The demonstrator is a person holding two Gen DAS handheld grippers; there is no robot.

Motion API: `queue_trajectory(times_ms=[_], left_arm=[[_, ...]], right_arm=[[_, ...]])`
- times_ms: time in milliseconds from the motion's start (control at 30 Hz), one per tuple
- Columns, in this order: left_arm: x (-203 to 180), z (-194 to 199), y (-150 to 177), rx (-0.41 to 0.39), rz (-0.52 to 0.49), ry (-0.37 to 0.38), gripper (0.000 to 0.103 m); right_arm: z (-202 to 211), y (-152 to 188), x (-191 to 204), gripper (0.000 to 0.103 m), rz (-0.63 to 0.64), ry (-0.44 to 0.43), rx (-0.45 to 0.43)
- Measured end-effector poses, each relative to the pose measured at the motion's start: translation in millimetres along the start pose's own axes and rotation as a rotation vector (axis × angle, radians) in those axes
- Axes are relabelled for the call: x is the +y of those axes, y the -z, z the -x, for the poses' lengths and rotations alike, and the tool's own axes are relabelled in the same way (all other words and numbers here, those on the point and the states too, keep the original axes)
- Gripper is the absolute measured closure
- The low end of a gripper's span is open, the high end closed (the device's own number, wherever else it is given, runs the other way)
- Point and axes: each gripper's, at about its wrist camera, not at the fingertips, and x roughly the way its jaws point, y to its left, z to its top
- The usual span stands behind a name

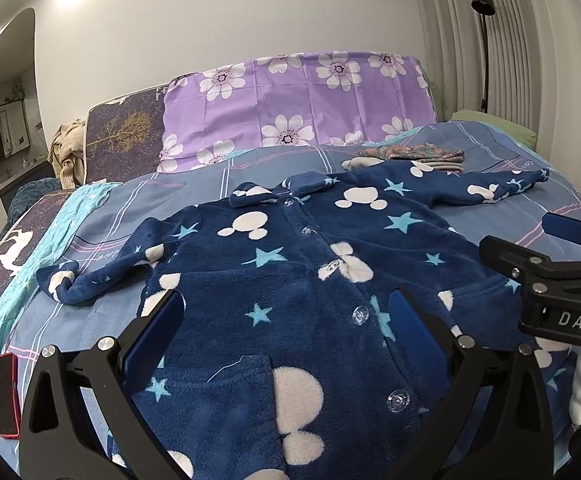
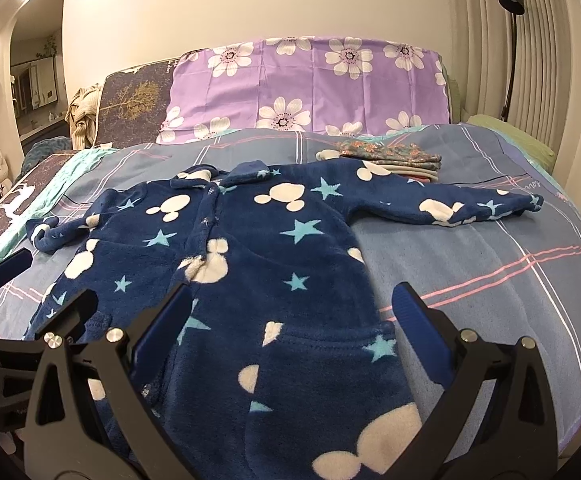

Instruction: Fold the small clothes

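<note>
Left wrist view: a navy fleece jacket lies spread flat, front up, on a bed covered in a blue plaid sheet. White mouse-head shapes and light blue stars cover the jacket, and a row of clear snap buttons runs down its middle. Both sleeves are stretched out sideways, and the collar points toward a purple floral pillow at the head of the bed. A small stack of folded clothes sits just beyond the far sleeve. The left gripper hangs over the jacket's lower front with its jaws spread wide and nothing between the blue pads. The right gripper enters from the right edge, over the jacket's side; its jaws also stand apart. A red phone lies on the sheet near the lower left corner. A black floor lamp stands by the curtain.

Right wrist view: the jacket fills the centre and left, with one sleeve reaching far to the right across the bare sheet. The right gripper hovers above the jacket's lower hem, jaws wide open and empty. The left gripper shows at the left edge, jaws apart. The folded clothes rest past the sleeve, before the pillow.
</note>
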Motion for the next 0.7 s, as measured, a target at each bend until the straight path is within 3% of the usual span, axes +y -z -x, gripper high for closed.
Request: queue_trajectory(times_ms=[567, 700], left_arm=[[8.8, -5.9, 6.8, 0.016, 0.017, 0.002, 0.001], [11.6, -7.6, 9.1, 0.019, 0.023, 0.002, 0.001]], right_arm=[[-7.9, -0.3, 13.0, 0.002, 0.016, 0.001, 0.018], [-10.4, -0.1, 15.9, 0.002, 0.025, 0.008, 0.079]])
